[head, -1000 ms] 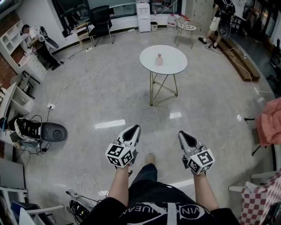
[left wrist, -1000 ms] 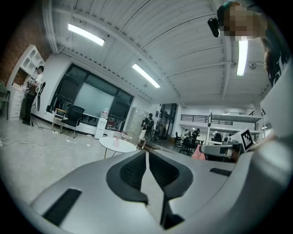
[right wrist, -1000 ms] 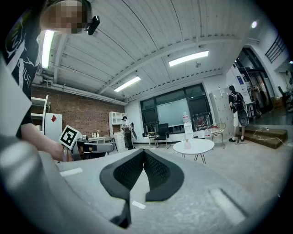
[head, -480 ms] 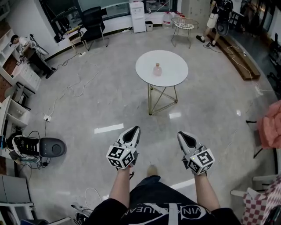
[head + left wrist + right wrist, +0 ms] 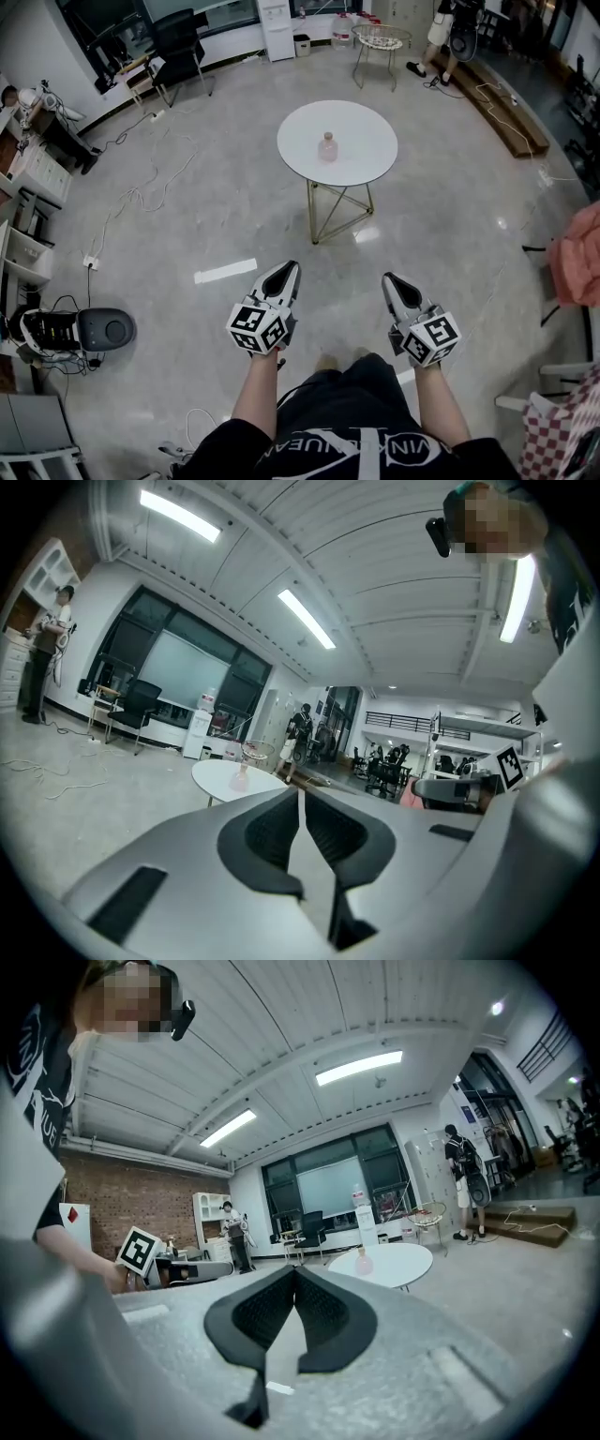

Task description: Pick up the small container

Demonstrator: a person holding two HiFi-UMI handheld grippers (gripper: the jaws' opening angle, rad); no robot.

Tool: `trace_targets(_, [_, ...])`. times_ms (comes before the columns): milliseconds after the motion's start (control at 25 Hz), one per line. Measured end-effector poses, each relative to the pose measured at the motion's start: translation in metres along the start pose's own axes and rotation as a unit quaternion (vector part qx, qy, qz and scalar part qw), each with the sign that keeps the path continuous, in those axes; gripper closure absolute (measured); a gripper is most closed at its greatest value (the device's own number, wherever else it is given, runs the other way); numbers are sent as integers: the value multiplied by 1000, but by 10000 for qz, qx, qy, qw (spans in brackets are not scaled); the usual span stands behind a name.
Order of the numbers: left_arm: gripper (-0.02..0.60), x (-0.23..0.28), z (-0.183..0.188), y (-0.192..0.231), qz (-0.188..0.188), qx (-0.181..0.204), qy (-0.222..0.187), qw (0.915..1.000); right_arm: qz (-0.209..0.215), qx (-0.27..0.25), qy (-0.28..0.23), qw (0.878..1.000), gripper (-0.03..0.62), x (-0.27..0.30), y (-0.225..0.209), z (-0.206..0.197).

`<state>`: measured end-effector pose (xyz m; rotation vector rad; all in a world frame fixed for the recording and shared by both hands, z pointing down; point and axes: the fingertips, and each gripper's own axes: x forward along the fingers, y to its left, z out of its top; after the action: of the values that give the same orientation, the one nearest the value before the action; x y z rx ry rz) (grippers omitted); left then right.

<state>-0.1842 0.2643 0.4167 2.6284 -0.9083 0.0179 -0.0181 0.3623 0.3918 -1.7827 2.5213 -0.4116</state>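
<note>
small container: pinkish bottle shape | round white table | wire legs

Light: bright, even — ceiling strips | Glare: pale reflections on glossy floor | Shadows: faint | Distortion: strong fisheye — dark corners in gripper views

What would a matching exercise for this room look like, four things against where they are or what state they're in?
Things:
1. small container
2. left hand-held gripper
3. black chair
4. round white table

Places or states:
A. shut, nothing between its jaws
B. at the far end of the room
C. on the round white table
D. standing mid-room on thin gold legs

Pairs: 1-C, 2-A, 3-B, 4-D
</note>
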Motion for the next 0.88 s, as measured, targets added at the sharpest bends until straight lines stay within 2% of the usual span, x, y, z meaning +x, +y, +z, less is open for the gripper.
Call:
trace_targets(320, [554,24,4,18,89,-13,15,10000,-67,8,28,10000,588,32,-26,1])
trace_targets(560, [555,54,25,42,246,126,-30,9996,346,-17,7,9994,588,83,-43,17])
trace_targets(880, [555,128,34,57,324,33,8,9995,598,-157,17,9981,588,132,-101,39])
